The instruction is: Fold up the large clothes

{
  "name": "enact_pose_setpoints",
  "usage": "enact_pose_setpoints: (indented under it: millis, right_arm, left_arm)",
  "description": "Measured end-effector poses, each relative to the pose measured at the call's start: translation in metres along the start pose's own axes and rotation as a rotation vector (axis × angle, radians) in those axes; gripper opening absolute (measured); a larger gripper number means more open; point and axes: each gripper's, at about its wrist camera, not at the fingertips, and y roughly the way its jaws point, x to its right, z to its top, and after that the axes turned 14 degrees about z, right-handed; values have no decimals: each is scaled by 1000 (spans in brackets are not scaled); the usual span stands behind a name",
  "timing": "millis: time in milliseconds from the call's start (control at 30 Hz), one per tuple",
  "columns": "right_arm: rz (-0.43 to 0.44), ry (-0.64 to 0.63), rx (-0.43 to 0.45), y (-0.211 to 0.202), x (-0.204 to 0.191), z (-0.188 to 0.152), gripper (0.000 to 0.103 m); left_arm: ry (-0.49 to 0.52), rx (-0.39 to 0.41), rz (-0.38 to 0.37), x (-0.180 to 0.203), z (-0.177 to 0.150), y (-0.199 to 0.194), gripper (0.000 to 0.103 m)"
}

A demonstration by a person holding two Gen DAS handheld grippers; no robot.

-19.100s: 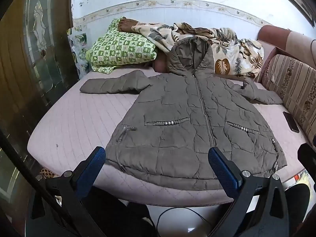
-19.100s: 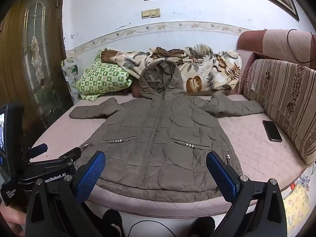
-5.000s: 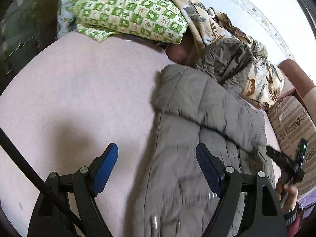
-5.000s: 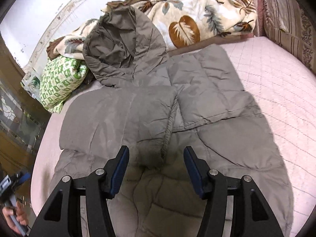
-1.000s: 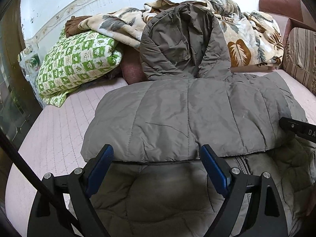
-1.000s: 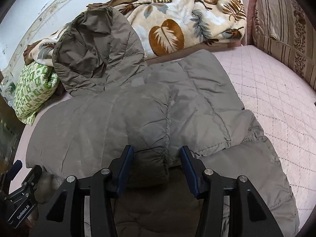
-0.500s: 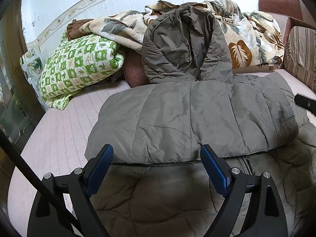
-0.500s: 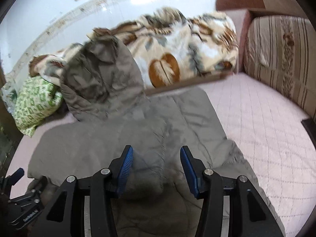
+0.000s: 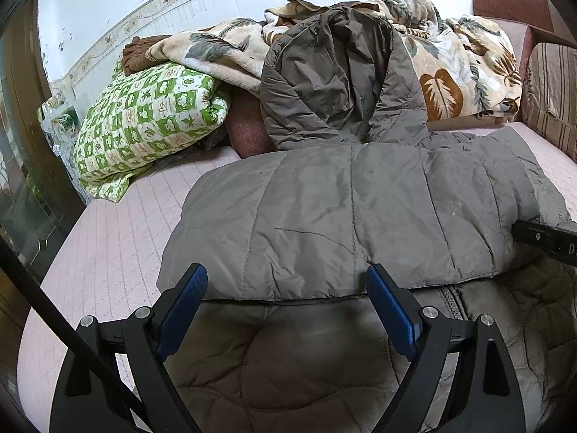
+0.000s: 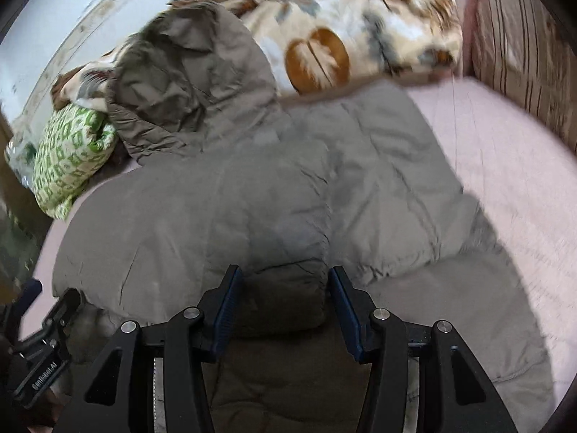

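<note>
Grey padded coat (image 9: pixel 360 209) flat on pink bed (image 9: pixel 119 238), both sleeves folded in across chest so body reads as narrow block, prob. ready for lengthwise fold. Hood (image 9: pixel 335 83) propped up vs. leaf blanket (image 9: pixel 454 68), not yet tucked. Left gripper (image 9: pixel 286 310) just above coat below sleeve edge, jaws wide apart, nothing between. Right gripper (image 10: pixel 283 310) w/ jaws half apart, straddling sleeve cuff (image 10: pixel 285 288); pads beside cuff but contact unclear, no firm clamp visible. Room: bare mattress left of coat and to right up to striped sofa back (image 10: pixel 523 39); green pillow (image 9: pixel 144 122) and blanket crowd far edge.
</note>
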Motion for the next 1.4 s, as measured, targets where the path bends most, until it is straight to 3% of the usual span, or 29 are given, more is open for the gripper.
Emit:
enact_pose_setpoints:
  millis: [300,533,733,867,967,1167,1400]
  right_arm:
    - [-4,-1,12,-8,-1,3,54]
    - [-29,-37,66,-45,-6,3,54]
    - [-33,-14,67,-80,-20,-28,54]
    - [1,14,14,-89,-40,-59,54]
    - [35,-1,-34,-93,-66,-63,54]
    - [156,6,0,-123,-118,-34,54]
    - [81,-159,40,-131,-174,54,54]
  left_arm:
    - [-4,8,7,-2,1,-2,89]
    - [-23,6,-9,-8,4,-7,89]
    - [-61,10,-34,-21,7,-17,89]
    - [-99,-6,-63,-32,10,-21,89]
    - [-136,-10,-74,-46,13,-24,89]
    - [-250,-28,-114,-85,18,-25,89]
    - [-334,-60,-102,-118,15,-13,89]
